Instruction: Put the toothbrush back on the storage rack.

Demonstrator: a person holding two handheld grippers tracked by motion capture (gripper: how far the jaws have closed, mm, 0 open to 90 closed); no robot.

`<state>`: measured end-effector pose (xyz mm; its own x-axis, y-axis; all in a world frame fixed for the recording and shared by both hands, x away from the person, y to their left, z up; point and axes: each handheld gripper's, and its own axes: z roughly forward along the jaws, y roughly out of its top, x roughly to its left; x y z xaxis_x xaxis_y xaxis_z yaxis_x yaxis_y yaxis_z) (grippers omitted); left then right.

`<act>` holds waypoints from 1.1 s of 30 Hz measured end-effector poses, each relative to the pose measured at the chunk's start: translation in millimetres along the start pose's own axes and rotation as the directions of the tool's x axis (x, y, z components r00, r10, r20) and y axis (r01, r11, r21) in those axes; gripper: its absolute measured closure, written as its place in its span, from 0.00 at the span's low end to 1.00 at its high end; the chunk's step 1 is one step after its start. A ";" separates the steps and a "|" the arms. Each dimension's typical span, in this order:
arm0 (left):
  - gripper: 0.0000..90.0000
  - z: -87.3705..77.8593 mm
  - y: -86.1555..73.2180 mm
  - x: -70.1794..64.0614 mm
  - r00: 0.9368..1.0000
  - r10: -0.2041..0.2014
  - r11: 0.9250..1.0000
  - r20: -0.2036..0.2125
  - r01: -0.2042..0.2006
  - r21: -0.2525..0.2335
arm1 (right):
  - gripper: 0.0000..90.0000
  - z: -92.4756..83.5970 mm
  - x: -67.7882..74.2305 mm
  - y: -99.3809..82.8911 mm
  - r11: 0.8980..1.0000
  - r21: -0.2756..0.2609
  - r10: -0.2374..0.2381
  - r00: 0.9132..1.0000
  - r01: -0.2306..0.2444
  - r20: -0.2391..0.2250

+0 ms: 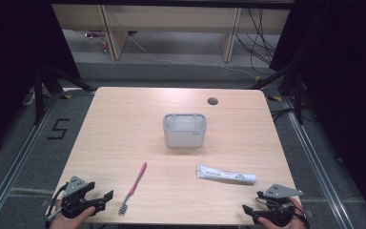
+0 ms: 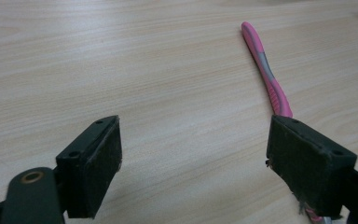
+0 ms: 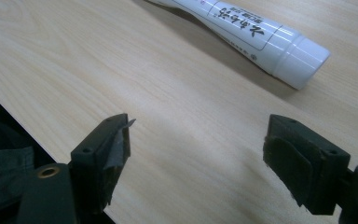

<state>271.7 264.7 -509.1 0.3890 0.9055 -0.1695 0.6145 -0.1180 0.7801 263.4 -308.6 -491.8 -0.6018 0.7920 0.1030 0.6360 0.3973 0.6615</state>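
Nearest the person, both grippers sit at the table's front edge, jaws wide apart and empty: the left gripper (image 1: 108,195) just beside the toothbrush (image 1: 133,187), the right gripper (image 1: 244,209) near the toothpaste (image 1: 226,174). Beyond them, mid-table, stands the holder (image 1: 185,130), likely where both belong.

A pink toothbrush (image 1: 133,187) is lying flat near the table's front, a white toothpaste tube (image 1: 226,174) lying capped well right, a grey holder (image 1: 185,129) standing upright behind.
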 end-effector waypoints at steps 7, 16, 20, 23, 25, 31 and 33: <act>0.19 0.5 0.0 -0.9 1.000 0.018 1.000 0.001 -0.018 0.019 | 0.28 -0.7 -1.2 -0.4 1.000 -0.004 -0.011 1.000 0.011 0.019; 0.19 0.2 0.4 -0.6 1.000 0.013 1.000 0.009 -0.013 0.016 | 0.28 -2.4 -2.7 0.1 1.000 -0.013 0.000 1.000 0.000 0.024; 0.20 -0.4 1.3 -1.6 1.000 0.012 1.000 0.005 -0.012 0.008 | 0.28 -2.2 -2.6 0.1 1.000 -0.012 0.001 1.000 -0.001 0.027; 0.21 -1.0 2.0 -1.9 1.000 0.017 1.000 0.016 -0.017 0.009 | 0.28 -2.1 -2.3 0.5 1.000 -0.018 0.004 1.000 -0.004 0.022; 0.25 -1.9 2.6 -2.6 1.000 0.013 1.000 0.022 -0.013 0.001 | 0.28 -2.5 -2.0 0.5 1.000 -0.017 0.000 1.000 0.000 0.031; 0.35 -5.6 4.9 -8.1 0.998 0.028 1.000 0.055 -0.027 -0.014 | 0.28 -2.5 -2.1 0.7 1.000 -0.016 -0.004 0.999 0.004 0.032; 0.40 -6.4 5.8 -10.8 0.997 0.037 0.999 0.072 -0.035 -0.027 | 0.28 -3.0 -2.4 0.7 1.000 -0.016 -0.009 0.999 0.009 0.042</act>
<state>266.7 256.9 -498.9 0.4596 0.8690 -0.1833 0.5819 -0.1388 0.8013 263.9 -311.5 -489.4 -0.5865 0.8072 0.0662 0.6228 0.3973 0.6740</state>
